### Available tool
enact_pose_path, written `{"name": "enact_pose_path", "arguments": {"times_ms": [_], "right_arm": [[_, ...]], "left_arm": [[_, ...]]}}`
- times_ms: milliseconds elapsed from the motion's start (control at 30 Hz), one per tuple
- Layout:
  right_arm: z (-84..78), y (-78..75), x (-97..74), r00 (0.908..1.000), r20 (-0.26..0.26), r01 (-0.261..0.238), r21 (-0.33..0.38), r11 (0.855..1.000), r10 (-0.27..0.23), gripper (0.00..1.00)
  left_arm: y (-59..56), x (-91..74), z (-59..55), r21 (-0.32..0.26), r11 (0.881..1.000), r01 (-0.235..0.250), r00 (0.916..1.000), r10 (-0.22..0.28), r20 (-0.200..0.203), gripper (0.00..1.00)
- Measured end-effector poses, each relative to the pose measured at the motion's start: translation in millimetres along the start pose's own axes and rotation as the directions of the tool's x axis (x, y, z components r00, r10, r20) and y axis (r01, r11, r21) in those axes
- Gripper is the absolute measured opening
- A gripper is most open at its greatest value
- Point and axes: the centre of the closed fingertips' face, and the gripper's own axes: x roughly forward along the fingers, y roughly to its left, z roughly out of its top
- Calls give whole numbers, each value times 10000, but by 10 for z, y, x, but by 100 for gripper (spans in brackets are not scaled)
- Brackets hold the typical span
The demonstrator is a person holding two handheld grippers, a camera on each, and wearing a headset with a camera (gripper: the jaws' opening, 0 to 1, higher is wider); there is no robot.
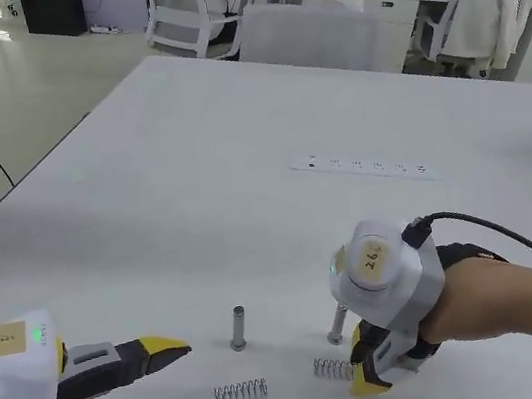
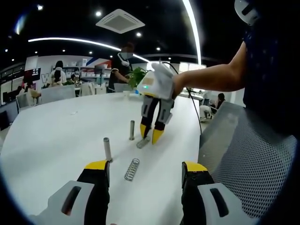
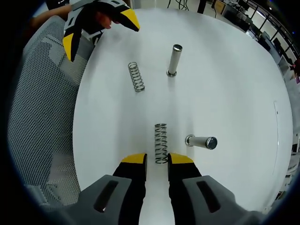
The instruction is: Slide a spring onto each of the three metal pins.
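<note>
1. My left gripper (image 1: 181, 395) (image 2: 145, 166) is released, its jaws spread wide with nothing between them. It is held low over the white table (image 1: 240, 163), and in the right gripper view it sits well beyond the right one (image 3: 98, 33).
2. The first spring (image 1: 241, 392) (image 2: 132, 169) (image 3: 136, 76) lies flat on the table just ahead of the left gripper's open jaws, in line with the gap and touching neither jaw.
3. The first pin (image 1: 238, 327) (image 2: 108, 149) (image 3: 174, 60) stands upright a little past that spring, ahead of the left gripper's left jaw, with no spring on it.
4. The second spring (image 1: 331, 367) (image 2: 143, 142) (image 3: 161, 143) lies flat, its near end tucked between the right gripper's yellow tips.
5. The second pin (image 1: 338, 322) (image 2: 132, 130) (image 3: 201, 141) stands bare, just beside the right gripper's right jaw and near that spring.
6. My right gripper (image 1: 364, 371) (image 2: 150, 134) (image 3: 157, 159) points down at the table, jaws drawn close around the spring's end. I cannot tell whether they actually clamp it.
</note>
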Motion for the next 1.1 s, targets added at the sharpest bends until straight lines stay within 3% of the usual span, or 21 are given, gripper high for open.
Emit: {"name": "enact_pose_path", "arguments": {"times_ms": [633,1100], "right_arm": [[-1,4,4,9996,-122,240,-216,9995,-243,8],[81,80,-152,9997,97,225,-121,9997,-224,8]], "left_arm": [[-32,4,12,34,9999,120,9999,-120,4,55],[-62,65,77,306,9988,371,9992,-366,-144,54]]}}
